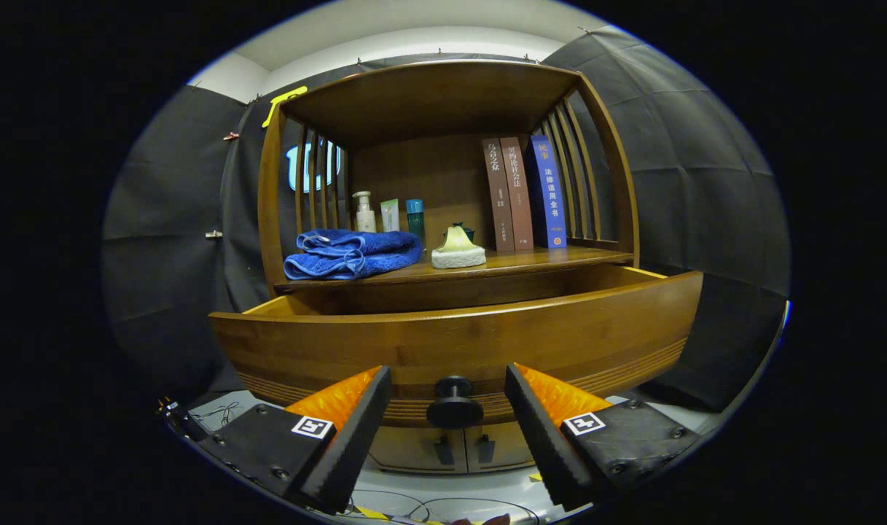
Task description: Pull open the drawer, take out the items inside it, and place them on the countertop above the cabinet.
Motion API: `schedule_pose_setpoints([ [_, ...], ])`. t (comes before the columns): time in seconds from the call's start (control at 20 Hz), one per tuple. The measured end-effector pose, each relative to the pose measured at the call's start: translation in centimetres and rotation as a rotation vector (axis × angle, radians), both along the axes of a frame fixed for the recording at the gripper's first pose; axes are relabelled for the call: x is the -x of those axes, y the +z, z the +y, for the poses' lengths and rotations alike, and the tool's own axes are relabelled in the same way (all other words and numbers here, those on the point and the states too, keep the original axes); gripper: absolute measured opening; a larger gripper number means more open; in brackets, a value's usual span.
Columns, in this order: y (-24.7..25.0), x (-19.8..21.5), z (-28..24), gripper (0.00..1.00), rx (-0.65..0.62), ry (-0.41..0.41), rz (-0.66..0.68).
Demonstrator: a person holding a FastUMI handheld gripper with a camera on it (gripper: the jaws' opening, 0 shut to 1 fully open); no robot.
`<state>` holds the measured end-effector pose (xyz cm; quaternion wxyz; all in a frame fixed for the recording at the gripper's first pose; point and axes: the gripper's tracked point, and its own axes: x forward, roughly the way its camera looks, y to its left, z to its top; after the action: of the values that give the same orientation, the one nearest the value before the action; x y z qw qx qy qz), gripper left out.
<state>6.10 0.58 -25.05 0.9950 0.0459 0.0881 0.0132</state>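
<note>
Drawer [458,343] pulled out of cabinet, contents hidden behind its front. Gripper [449,397] fingers spread wide, flanking the knob [454,402] without touching. On the desk [560,257] above: towel [352,254], sponge [458,250], bottles [364,212], books [523,193]

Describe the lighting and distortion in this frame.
Gripper view: fisheye bends the open drawer front into a bow; the countertop is evenly lit, while the shelf's top recess lies in shadow; the blue towel and books are sharp; the gripper is open, its fingers flanking the knob without touching.
</note>
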Motion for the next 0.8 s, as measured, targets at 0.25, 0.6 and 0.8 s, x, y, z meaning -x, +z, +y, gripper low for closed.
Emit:
schedule_pose_setpoints([
  [0.25,-0.7,-1.4,0.1,0.99,0.057,-0.031,-0.01],
  [0.6,-0.9,-3.9,0.1,0.99,0.072,-0.03,-0.001],
  [0.8,-1.1,-6.1,0.3,0.99,0.07,-0.038,0.003],
])
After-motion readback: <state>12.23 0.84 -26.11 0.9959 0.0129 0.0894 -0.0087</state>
